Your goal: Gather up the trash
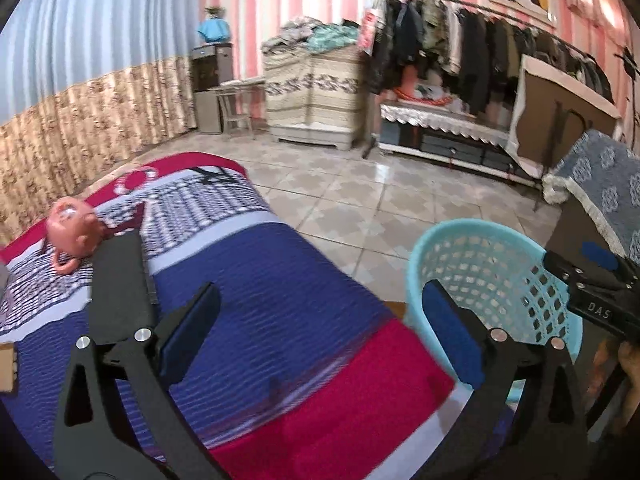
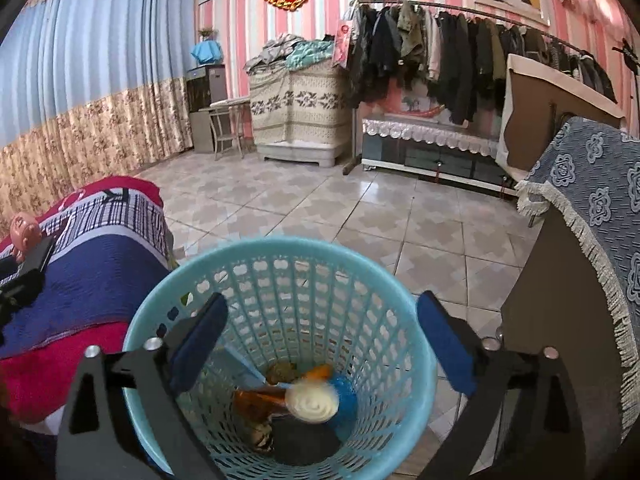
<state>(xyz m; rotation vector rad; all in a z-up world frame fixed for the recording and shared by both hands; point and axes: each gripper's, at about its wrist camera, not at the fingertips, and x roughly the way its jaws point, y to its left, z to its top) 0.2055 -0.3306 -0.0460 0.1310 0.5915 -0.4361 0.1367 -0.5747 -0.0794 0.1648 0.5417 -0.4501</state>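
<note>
A light blue plastic mesh basket (image 2: pixel 360 276) stands on the floor beside the bed. In the right wrist view my right gripper (image 2: pixel 324 344) is open, straddling the basket's mouth from above. Inside lie several pieces of trash, among them a white round cup-like piece (image 2: pixel 314 402) that looks blurred, orange wrappers (image 2: pixel 256 400) and a blue item (image 2: pixel 348 398). In the left wrist view my left gripper (image 1: pixel 320 328) is open and empty over the striped bedspread (image 1: pixel 280 280), with the basket (image 1: pixel 500 264) to its right. The right gripper (image 1: pixel 592 280) shows there over the basket rim.
A pink doll head (image 1: pixel 72 236) and a flat black object (image 1: pixel 120 280) lie on the bed at the left. A cloth-covered cabinet (image 2: pixel 592 240) stands right of the basket. Tiled floor (image 2: pixel 360 208), a clothes rack (image 2: pixel 460 52) and a low TV stand (image 2: pixel 432 148) lie beyond.
</note>
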